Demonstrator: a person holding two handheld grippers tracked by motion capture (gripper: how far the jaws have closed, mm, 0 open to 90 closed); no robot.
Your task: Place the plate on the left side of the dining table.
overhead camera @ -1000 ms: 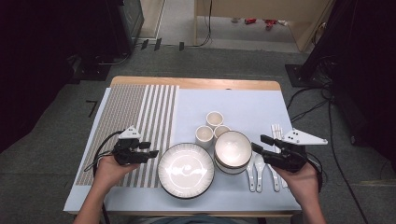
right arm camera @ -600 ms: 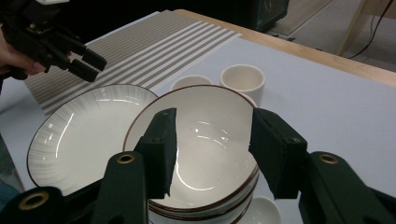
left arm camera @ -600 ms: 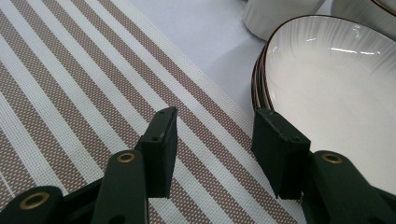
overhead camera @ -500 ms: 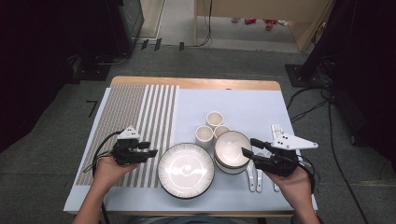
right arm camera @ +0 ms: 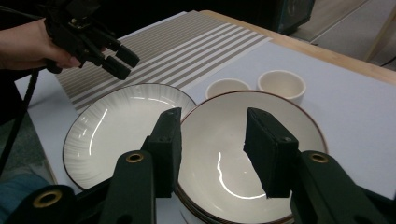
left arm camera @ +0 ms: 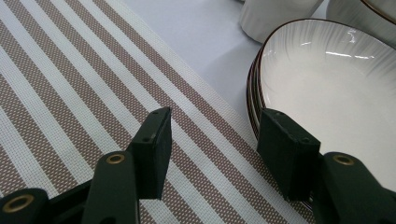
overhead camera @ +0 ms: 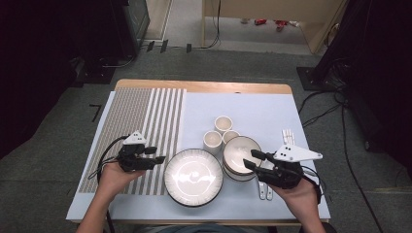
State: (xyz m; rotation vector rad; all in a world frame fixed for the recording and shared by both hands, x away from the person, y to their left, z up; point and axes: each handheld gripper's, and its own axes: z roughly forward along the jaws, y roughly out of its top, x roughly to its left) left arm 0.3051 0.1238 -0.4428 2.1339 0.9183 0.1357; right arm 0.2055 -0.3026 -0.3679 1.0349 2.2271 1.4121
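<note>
Table surface is a pale sheet (overhead camera: 252, 109) with a striped mat (overhead camera: 145, 121) on its left side. Nearest the person: plate (overhead camera: 193, 176), centre front, rim just beside the mat's edge. Left gripper (overhead camera: 158, 159) hovers over the mat right next to that rim, jaws part open, nothing between them; its own view shows one jaw level with the plate edge (left arm camera: 261, 74). They've just opened a touch.

Right gripper (overhead camera: 248, 160) sits over the near rim of the bowl (overhead camera: 241, 154) (looks like a stack of bowls, dark rims visible underneath), jaws part open, empty, and just been closing. Bowl touches or nearly touches the plate.

Step in hand, my read: right takes the bowl rim. To do it well: one jaw inside the wall, one outside, bite deep enough on the rim, lift straight up so the plate and cups don't get knocked.

Spoons (overhead camera: 265, 190) lie under the right hand. Further back: three cups (overhead camera: 223, 124), close behind the bowl.
</note>
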